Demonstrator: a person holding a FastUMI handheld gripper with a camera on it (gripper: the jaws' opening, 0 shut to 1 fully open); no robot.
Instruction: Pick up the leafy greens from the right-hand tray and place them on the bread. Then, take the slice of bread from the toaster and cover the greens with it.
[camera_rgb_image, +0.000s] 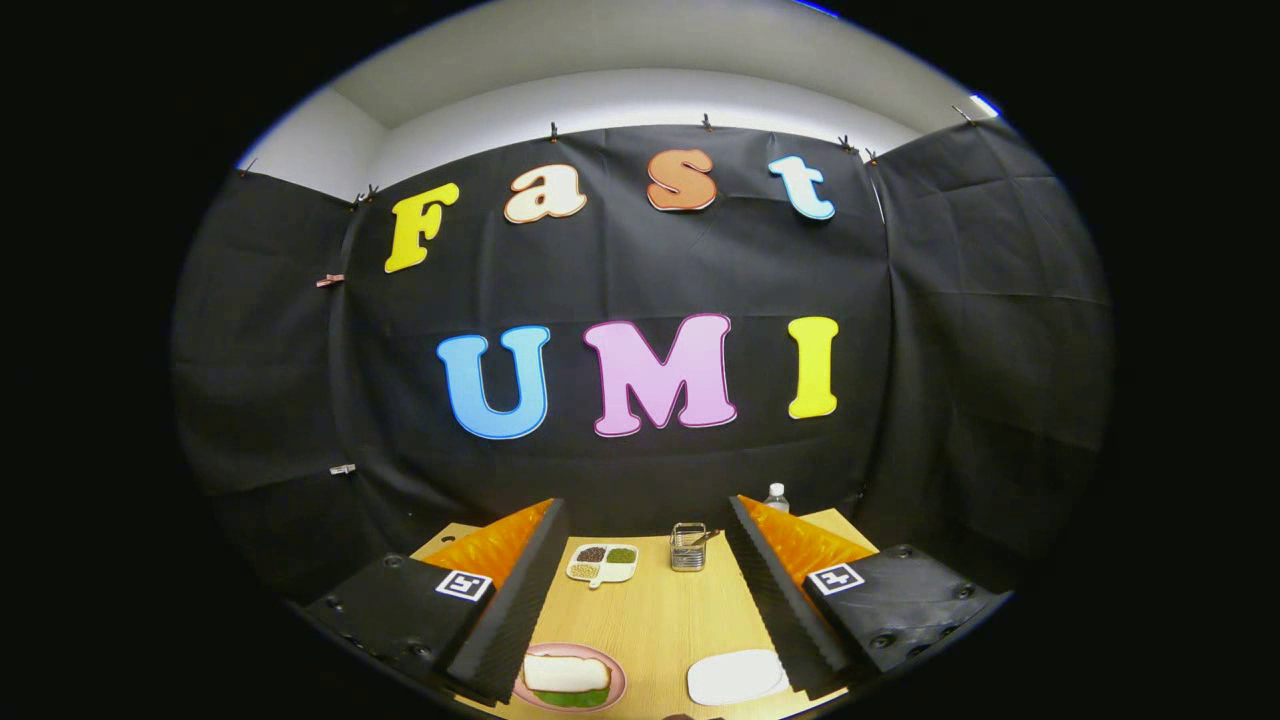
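Bread slice (565, 672) lies over the leafy greens (570, 698) on the pink plate (612, 668), between the fingers of the spread, empty gripper (640, 570). It looks light and soft; hold it gently by the edges.

High above table (650, 620), facing wall.

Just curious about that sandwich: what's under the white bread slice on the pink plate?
A green leafy layer peeks out beneath the bread slice on the pink plate. Anything lower is covered. The gripper hangs with jaws open, holding nothing.
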